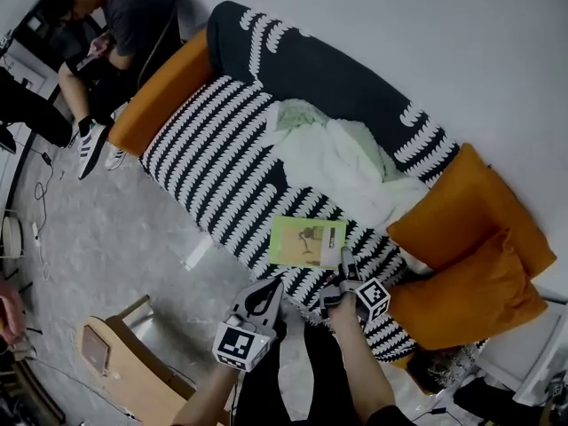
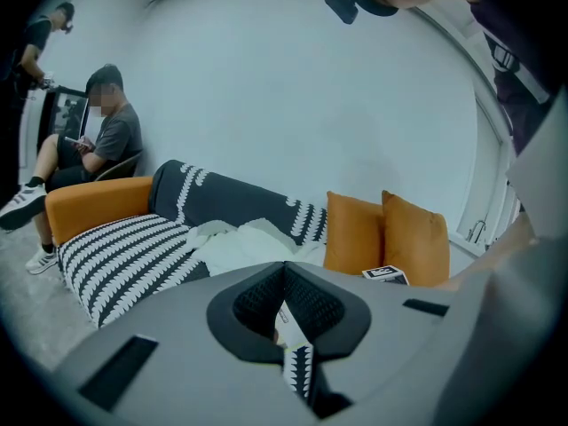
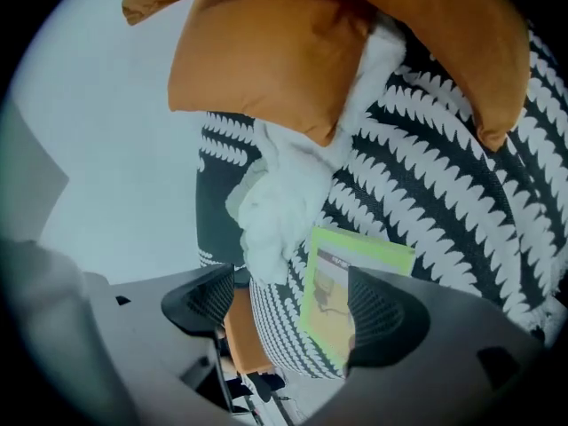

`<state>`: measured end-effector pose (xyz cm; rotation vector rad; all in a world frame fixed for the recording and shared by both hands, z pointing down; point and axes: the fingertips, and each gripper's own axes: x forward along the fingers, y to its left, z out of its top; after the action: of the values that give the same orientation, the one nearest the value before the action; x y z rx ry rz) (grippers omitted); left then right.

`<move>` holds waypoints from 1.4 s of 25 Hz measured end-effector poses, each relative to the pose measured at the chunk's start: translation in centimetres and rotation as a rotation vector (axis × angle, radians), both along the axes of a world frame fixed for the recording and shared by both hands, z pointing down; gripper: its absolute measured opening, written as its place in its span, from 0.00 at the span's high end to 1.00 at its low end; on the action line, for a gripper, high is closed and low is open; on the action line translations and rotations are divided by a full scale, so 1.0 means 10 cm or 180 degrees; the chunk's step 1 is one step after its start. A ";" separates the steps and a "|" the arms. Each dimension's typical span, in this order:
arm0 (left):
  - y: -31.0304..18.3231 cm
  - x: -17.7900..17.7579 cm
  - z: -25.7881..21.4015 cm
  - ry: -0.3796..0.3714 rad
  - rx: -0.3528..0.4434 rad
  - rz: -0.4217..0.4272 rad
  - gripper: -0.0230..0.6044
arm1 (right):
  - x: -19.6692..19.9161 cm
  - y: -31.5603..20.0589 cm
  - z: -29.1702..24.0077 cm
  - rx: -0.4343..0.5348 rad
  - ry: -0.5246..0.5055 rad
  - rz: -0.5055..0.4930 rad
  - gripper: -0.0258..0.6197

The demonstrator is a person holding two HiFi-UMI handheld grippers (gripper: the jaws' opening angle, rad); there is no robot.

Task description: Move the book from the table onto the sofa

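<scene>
Book (image 1: 306,241) lies flat on the sofa (image 1: 204,149), near the front edge of the striped seat and close to the orange cushions (image 1: 479,264). Right gripper (image 3: 293,307) has its fingers spread wide, gripping nothing, with the book just ahead. I'd draw straight back and lift clear of that near corner. Left gripper (image 2: 286,304) has its fingers pressed together, empty. It's a thin book with a lime-green cover and a yellowish picture panel.
</scene>
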<state>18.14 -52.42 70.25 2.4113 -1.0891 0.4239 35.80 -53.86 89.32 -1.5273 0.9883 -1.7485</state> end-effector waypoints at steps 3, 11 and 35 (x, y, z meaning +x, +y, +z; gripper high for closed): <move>0.00 0.02 -0.04 0.0003 -0.0004 0.0009 0.94 | 0.03 0.03 -0.08 0.0029 -0.0055 0.0019 0.36; -0.02 0.07 -0.18 -0.0009 0.0037 0.0010 0.94 | 0.05 0.01 -0.37 0.0260 -0.0130 -0.0137 0.37; -0.02 0.22 -1.27 0.0044 0.0328 -0.0074 0.94 | -0.40 0.07 -2.60 0.1659 0.1605 -0.1773 0.93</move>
<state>20.35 -52.65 57.50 2.4843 -1.1580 0.3509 31.76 -53.18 63.34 -1.4398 2.0975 -1.2639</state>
